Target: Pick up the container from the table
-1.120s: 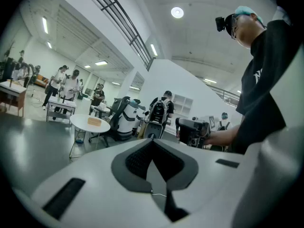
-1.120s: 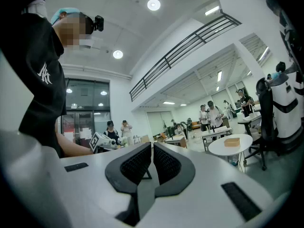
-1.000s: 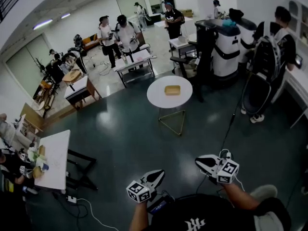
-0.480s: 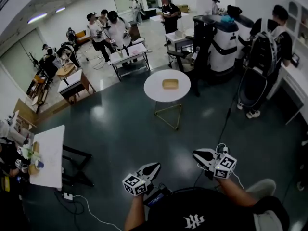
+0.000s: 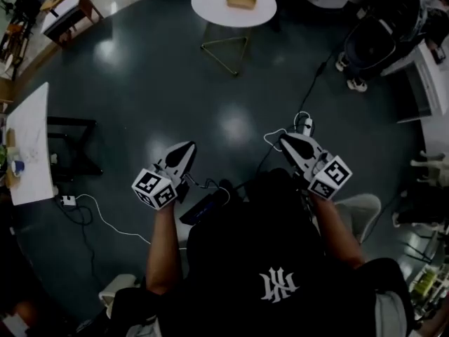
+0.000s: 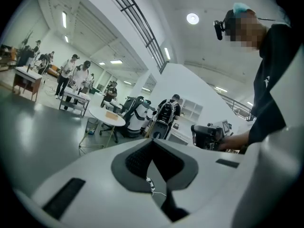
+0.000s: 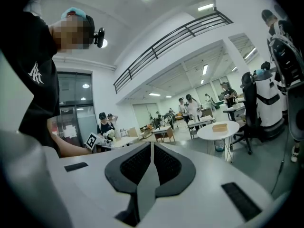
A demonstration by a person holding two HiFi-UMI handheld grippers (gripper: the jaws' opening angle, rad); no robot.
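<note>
The container (image 5: 240,0) is a small tan box lying on a round white table (image 5: 210,9) with a gold wire base, at the top of the head view. It also shows far off in the left gripper view as the container (image 6: 110,112) and in the right gripper view as the container (image 7: 220,127). My left gripper (image 5: 188,146) and right gripper (image 5: 283,138) are held out over the dark floor, well short of the table. Both are shut with nothing in them, the left gripper (image 6: 152,141) and right gripper (image 7: 152,145) with tips meeting.
A white rectangular table (image 5: 28,146) with small items stands at the left. Cables (image 5: 98,213) and a power strip (image 5: 305,123) lie on the floor. A dark wheeled machine (image 5: 382,27) and a person's shoes (image 5: 349,76) are at the upper right.
The head view has tipped down and come closer: the round table has slid to the top edge. Both grippers sit higher in the frame, still shut.
</note>
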